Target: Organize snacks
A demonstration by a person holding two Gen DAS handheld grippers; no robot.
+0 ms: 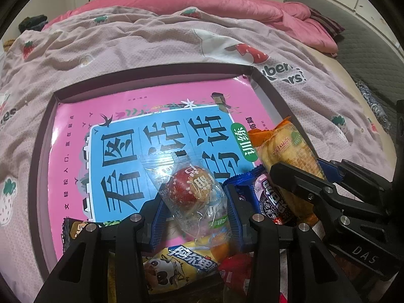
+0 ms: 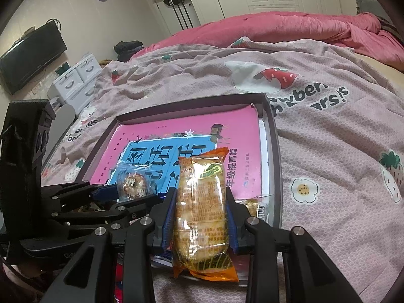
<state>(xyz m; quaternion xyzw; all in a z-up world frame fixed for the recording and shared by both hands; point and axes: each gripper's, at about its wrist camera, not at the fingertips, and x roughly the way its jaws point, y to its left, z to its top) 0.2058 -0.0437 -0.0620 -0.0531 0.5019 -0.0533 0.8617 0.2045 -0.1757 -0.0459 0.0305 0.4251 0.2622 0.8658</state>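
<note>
Snacks up in both tools: left tool (image 1: 195, 212) pinches the clear-wrapped red candy (image 1: 188, 189), right tool (image 2: 200, 217) clamps the orange cracker pack (image 2: 200, 209), each just ahead over the tray (image 2: 275, 151), so sorting's underway and placing looks next.

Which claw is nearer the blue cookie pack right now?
Left. The left claw, shut on the red candy, sits right beside the blue cookie pack; the right claw holds the orange snack bag farther right.
</note>
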